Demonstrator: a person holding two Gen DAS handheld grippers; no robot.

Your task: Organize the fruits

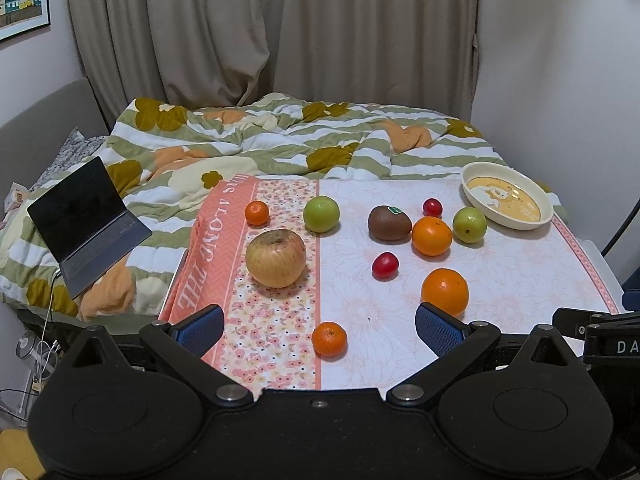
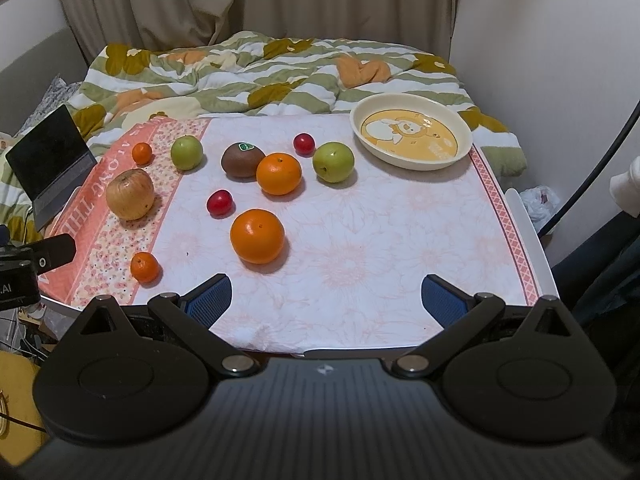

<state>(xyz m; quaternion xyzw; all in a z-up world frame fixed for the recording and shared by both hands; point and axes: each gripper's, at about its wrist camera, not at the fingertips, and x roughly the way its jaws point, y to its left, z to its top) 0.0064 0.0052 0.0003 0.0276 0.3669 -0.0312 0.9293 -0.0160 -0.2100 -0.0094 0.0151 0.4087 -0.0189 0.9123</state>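
Fruits lie loose on a floral tablecloth: a large yellow-red apple, two green apples, a kiwi, two big oranges, two small mandarins and two small red fruits. An empty cream plate with a yellow cartoon sits at the far right corner. My left gripper is open and empty above the near edge, with the near mandarin between its fingers' line. My right gripper is open and empty, short of the near big orange.
A bed with a striped flowered duvet lies behind the table. An open laptop rests on it at the left. Curtains hang at the back. The table's right edge borders a wall gap with cables and a bag.
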